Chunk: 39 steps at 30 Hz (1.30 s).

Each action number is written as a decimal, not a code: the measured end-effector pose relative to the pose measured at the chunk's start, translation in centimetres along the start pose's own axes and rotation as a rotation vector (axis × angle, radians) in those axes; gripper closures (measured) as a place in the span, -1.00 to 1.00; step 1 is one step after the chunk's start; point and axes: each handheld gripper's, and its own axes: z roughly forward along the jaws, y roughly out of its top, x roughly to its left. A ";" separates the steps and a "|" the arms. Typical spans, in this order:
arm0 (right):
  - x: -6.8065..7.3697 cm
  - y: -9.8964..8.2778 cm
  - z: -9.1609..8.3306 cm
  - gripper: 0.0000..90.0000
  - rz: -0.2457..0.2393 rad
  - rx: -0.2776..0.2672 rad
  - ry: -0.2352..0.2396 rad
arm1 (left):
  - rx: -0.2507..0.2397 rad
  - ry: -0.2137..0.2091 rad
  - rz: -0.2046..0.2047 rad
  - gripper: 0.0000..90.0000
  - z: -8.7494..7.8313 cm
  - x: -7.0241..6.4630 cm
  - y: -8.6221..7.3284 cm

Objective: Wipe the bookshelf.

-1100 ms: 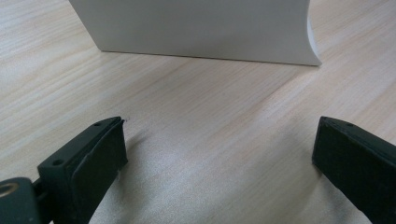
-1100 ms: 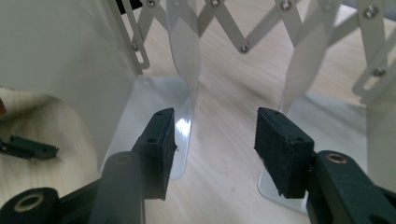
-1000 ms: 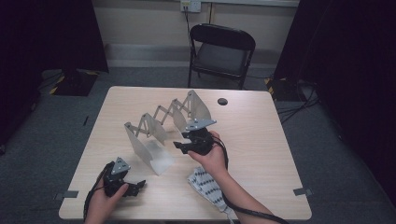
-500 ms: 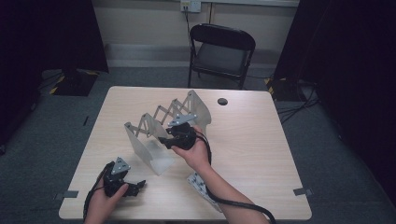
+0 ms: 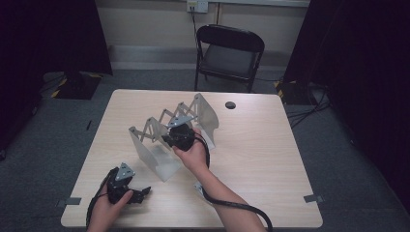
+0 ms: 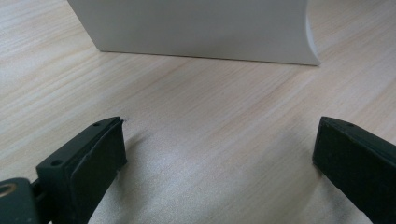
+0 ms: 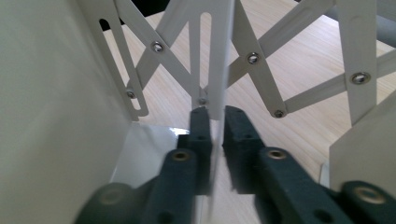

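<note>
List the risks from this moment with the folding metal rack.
The right gripper has just closed its jaws on one thin divider plate of the expandable rack; pinched at an edge, the plate might slip or bend. The left gripper rests open on the table, so nothing steadies the rack, and a pull may drag it whole.

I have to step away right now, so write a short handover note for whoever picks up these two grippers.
Right gripper: jaws have just been closing and are now shut on a thin white divider plate of the expanding metal file rack, in the middle of the table.
Left gripper: open, holding nothing, low over the table's near left corner, facing the rack's near end panel.
Done: the middle plate is gripped.
Left: probably take hold of the near end panel with the left gripper, then slide the rack shut or wider; which one is intended is unclear.
</note>
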 end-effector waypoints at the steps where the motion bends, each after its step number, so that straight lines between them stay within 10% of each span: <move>1: 0.0 0.0 0.0 0.91 -0.003 0.002 -0.004 | 0.000 0.000 0.000 -0.95 0.0 0.0 0.0; 39: -2.2 -0.4 -3.5 1.00 -0.008 -0.087 -0.030 | 0.000 -0.002 0.002 -0.95 0.0 0.0 0.0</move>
